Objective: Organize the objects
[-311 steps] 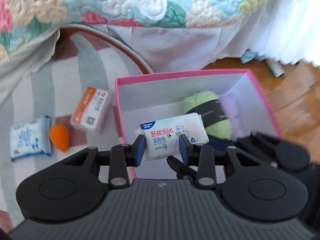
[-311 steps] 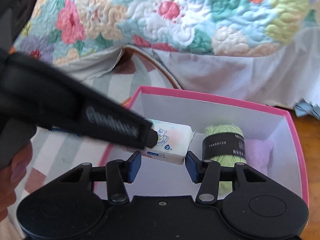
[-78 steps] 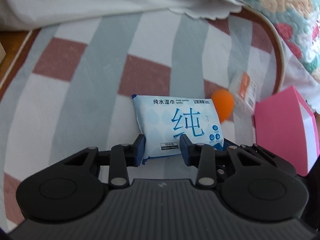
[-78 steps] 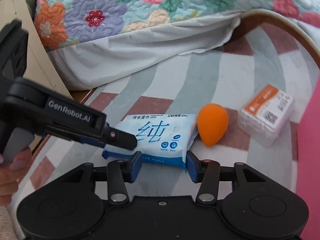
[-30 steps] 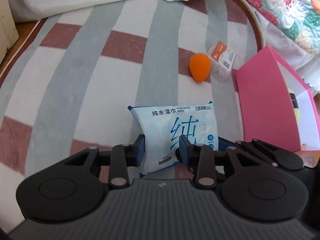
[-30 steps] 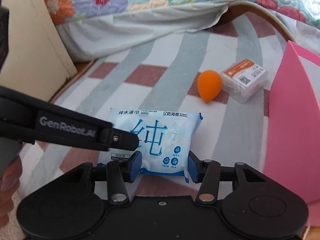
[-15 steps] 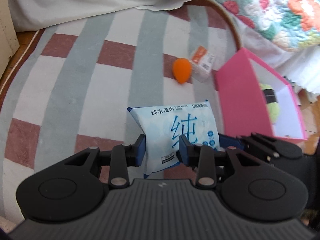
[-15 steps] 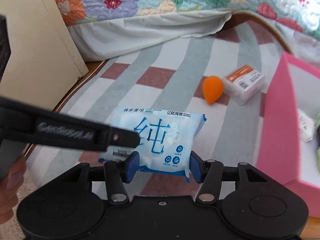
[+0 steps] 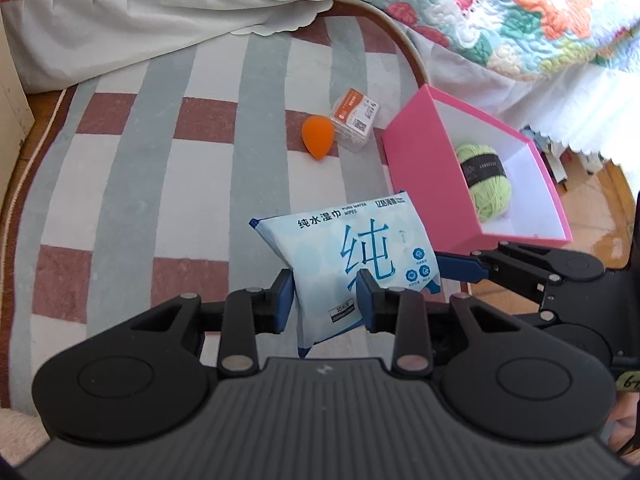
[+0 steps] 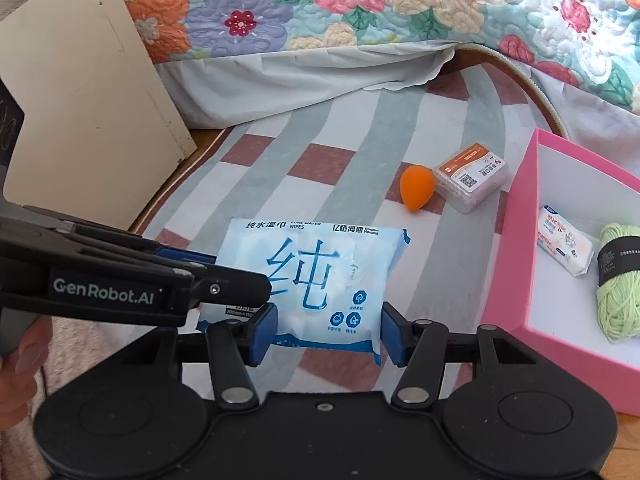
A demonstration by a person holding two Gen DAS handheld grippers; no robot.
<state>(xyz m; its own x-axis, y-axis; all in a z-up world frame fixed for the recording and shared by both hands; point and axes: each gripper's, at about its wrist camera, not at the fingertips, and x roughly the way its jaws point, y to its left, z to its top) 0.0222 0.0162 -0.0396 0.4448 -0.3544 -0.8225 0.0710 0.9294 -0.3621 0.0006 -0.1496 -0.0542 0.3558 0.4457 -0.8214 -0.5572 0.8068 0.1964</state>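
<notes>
- The left tool [image 9: 324, 300] is seen clamped on the near left part of the blue wet-wipe pack [image 9: 356, 256], which is held clear of the striped rug [image 9: 160, 168].
- The right tool [image 10: 326, 330] is set against both side edges of the same pack; its jaws have just been opening, so a slip from that side is judged possible.
- The pack could sag or twist out, since it is soft and slick.
- The orange sponge [image 10: 417, 187] and clear box [image 10: 471, 177] lie touching on the rug.
- The pink box [image 10: 516, 248], already holding green yarn [image 10: 618, 280] and a small wipe pack [image 10: 564, 246], could be clipped at its near wall.
- A quilted bed [image 10: 360, 4] stands behind.
</notes>
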